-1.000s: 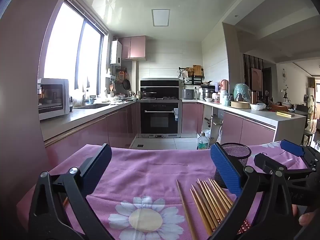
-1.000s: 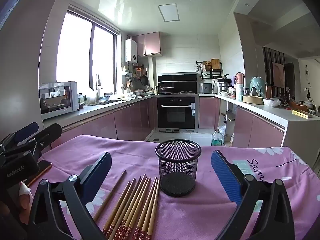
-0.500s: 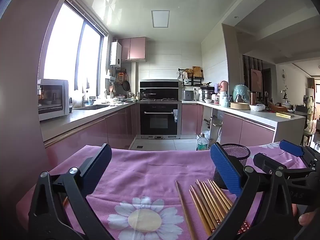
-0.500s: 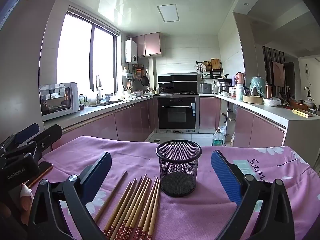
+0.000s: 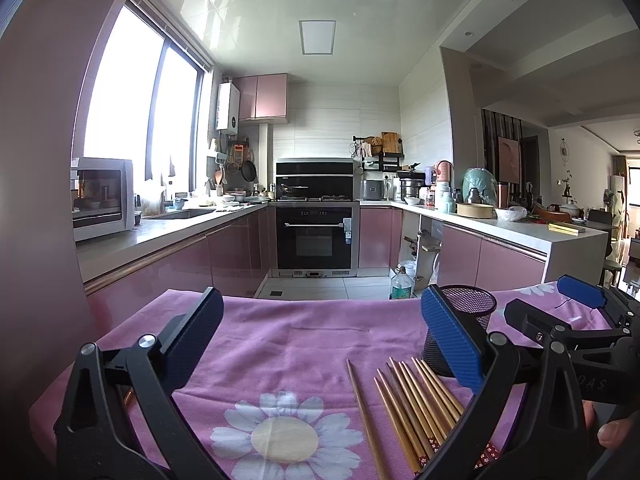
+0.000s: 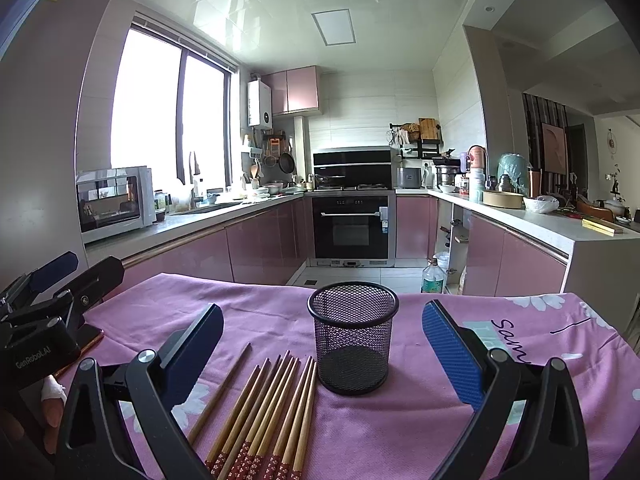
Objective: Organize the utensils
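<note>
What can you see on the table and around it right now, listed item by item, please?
chopsticks: about nine, wooden, red patterned ends, flat on the cloth left of the cup
mesh cup: one, black, upright, empty, mid-table
tablecloth: one, pink with white flowers, covers the table
oven: one, black, built in at the far wall
microwave: one, white, left counter
bottle: one, clear, on the floor
left tongs: open, blue pads, empty
right tongs: open, blue pads, empty
</note>
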Action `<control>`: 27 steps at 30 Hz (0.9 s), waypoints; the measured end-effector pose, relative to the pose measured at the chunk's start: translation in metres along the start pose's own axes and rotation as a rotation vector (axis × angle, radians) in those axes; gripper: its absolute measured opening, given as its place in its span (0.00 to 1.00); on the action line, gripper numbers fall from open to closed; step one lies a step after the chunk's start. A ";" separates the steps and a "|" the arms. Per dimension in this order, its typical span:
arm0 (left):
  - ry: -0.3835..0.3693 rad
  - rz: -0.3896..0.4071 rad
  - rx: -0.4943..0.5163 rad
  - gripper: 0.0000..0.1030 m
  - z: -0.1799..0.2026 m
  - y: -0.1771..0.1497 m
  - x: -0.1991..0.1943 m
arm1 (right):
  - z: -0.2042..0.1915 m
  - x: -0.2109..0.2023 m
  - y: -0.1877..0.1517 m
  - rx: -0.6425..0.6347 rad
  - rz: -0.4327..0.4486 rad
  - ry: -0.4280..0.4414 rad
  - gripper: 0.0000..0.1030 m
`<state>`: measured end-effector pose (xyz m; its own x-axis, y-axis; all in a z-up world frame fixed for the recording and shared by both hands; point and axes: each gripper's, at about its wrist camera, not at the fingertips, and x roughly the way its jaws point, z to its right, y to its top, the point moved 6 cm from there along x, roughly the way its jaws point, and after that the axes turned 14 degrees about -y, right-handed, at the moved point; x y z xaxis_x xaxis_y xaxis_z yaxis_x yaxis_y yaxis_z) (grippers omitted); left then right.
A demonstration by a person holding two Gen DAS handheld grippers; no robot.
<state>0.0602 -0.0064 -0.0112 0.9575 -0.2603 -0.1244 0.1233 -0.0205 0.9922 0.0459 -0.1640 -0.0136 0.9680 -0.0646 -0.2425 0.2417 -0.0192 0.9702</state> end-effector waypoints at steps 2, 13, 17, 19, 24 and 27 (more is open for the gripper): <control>-0.002 0.001 -0.001 0.94 0.000 0.000 0.000 | 0.000 0.000 0.000 0.000 0.003 0.000 0.93; -0.009 -0.001 -0.003 0.94 0.003 -0.001 0.000 | 0.001 -0.003 0.000 0.003 0.009 -0.002 0.93; -0.011 -0.002 -0.003 0.94 0.003 -0.001 0.000 | 0.001 -0.003 0.000 0.003 0.008 -0.002 0.93; -0.010 -0.002 -0.004 0.94 0.003 -0.001 0.000 | 0.001 -0.003 0.000 0.002 0.008 -0.003 0.93; -0.012 -0.003 -0.005 0.94 0.004 -0.001 0.000 | 0.001 -0.003 0.000 0.002 0.008 -0.002 0.93; -0.015 -0.002 -0.005 0.94 0.005 -0.001 0.000 | 0.001 -0.003 0.000 0.003 0.007 -0.002 0.93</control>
<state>0.0592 -0.0110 -0.0123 0.9531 -0.2748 -0.1265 0.1270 -0.0159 0.9918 0.0431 -0.1651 -0.0128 0.9697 -0.0664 -0.2352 0.2343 -0.0220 0.9719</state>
